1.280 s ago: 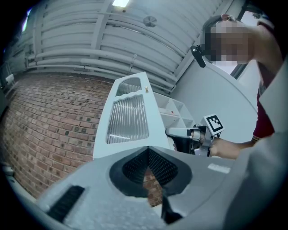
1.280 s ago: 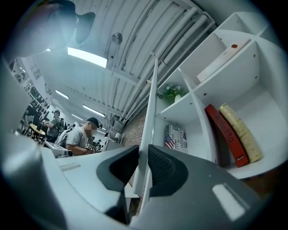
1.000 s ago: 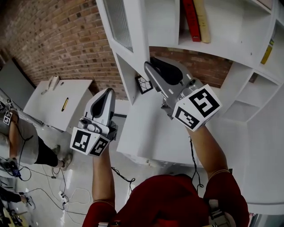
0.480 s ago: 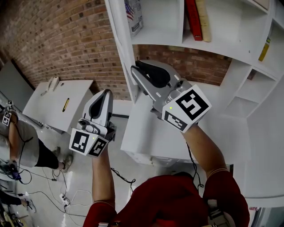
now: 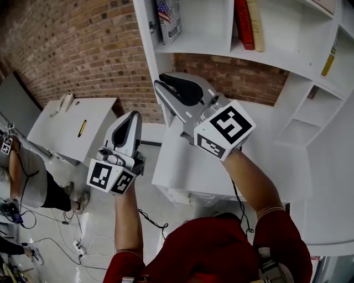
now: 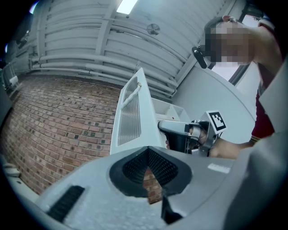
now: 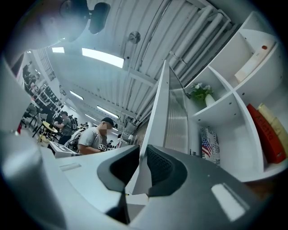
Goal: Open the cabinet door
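Note:
The white cabinet door [image 5: 147, 47], with a ribbed glass panel [image 6: 130, 112], stands swung out from the shelf unit [image 5: 276, 61]. My right gripper [image 5: 161, 88] is shut on the door's free edge [image 7: 155, 119]. Its jaws have just been closing, and the edge runs between the black pads [image 7: 159, 168]. The left gripper view shows this gripper [image 6: 163, 127] at the door's lower edge. My left gripper [image 5: 133, 116] hangs left of the door, apart from it. Its jaws [image 6: 146, 153] meet at the tips with nothing between them.
Behind the door a box with a flag print [image 5: 168, 16] stands on a shelf. Red and tan books [image 5: 246, 22] stand further right, a potted plant [image 7: 201, 92] higher up. A white table [image 5: 72, 124] and a brick wall [image 5: 72, 50] lie left. A person [image 5: 25, 174] and cables [image 5: 83, 243] are below.
The door has swung further open to the left with my right gripper on its edge, uncovering the flag-print box. The left gripper has barely shifted.

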